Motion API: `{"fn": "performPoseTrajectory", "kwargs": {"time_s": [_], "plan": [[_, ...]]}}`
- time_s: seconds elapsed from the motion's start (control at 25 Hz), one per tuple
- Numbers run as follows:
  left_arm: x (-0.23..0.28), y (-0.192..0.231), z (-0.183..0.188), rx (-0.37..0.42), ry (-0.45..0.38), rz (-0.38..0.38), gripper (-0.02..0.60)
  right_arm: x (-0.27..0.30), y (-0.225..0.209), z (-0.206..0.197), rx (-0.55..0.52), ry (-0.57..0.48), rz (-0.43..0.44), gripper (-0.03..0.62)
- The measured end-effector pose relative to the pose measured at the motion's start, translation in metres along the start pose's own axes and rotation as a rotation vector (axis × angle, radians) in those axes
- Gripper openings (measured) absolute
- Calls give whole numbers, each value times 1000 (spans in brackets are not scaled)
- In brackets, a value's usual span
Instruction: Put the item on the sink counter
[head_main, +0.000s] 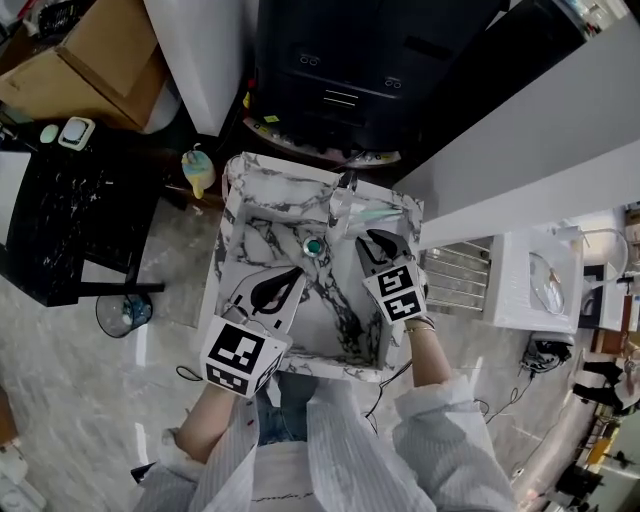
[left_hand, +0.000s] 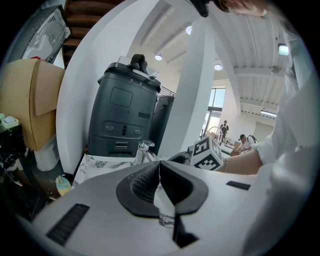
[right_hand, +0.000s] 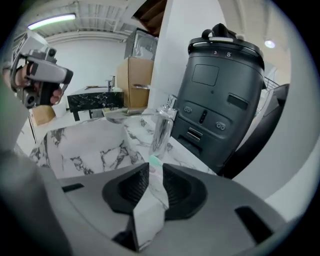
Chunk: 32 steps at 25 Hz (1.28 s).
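The sink (head_main: 233, 205) stands at centre, with its tap (head_main: 345, 186) on the back rim and the drain (head_main: 314, 246) in the basin. A tall machine (head_main: 340, 70) rises behind it. To the left is a separate worktop (head_main: 50, 230), with a cardboard box (head_main: 95, 45) beyond it and a wire bin (head_main: 124, 313) on the floor nearer the person. A towel rail (head_main: 455, 272) lies to the right. Over the basin, the left gripper (head_main: 297, 275) hangs near-left and the right gripper (head_main: 366, 242) to the right. A packet (head_main: 378, 212) between the right gripper's fingers reaches toward the tap.
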<state>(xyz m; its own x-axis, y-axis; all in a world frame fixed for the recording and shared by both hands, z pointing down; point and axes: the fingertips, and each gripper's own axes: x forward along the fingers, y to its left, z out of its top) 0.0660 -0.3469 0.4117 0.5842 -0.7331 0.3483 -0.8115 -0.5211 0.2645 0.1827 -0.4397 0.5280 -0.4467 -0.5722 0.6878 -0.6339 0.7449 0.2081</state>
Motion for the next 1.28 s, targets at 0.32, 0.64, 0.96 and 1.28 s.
{"fn": "performPoseTrajectory", "kwargs": {"time_s": [0.32,0.64,0.96,1.28], "plan": [[7,10,-16,-32,34,31,17,38,-27,-12,-148,92,-12,86],[7,15,-28,-52,56,50,17,64,-39,-11,-269,169,53,86],[3,24,-34,-65,54,84,17,83,-37,-19,-409,266,231,101],[5,30,-35,-77,48,104,17,92,-30,-27,-516,355,349,93]]}}
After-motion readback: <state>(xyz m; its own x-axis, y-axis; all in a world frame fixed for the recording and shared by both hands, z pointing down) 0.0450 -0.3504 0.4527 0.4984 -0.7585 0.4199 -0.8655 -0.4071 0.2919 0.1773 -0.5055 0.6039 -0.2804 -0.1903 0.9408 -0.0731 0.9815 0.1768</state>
